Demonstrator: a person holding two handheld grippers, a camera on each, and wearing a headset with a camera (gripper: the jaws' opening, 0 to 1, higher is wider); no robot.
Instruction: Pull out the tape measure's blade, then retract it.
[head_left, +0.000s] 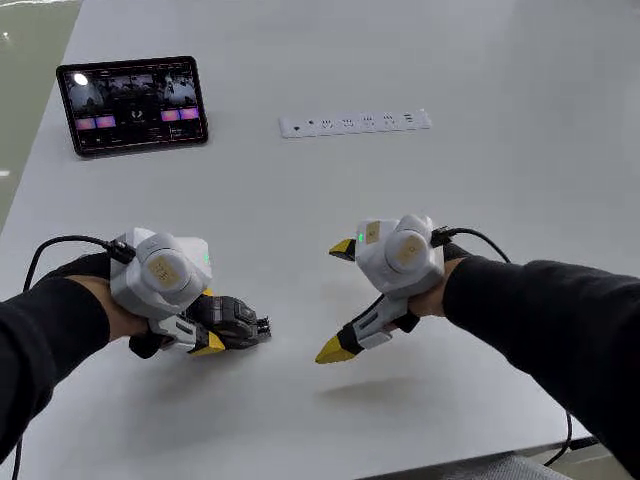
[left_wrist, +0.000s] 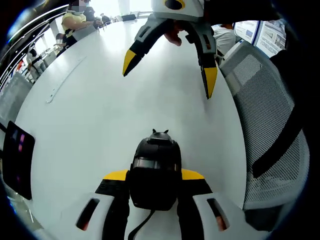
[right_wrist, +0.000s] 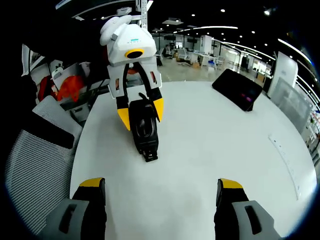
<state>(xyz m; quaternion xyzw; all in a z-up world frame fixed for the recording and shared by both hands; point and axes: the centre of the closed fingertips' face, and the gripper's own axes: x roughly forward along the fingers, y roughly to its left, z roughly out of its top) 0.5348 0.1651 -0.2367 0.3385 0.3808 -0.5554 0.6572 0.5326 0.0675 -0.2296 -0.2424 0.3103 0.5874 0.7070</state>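
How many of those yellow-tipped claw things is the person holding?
2. The left gripper, near left over the table, is shut on a black tape measure; the right gripper, near right, is open and empty.
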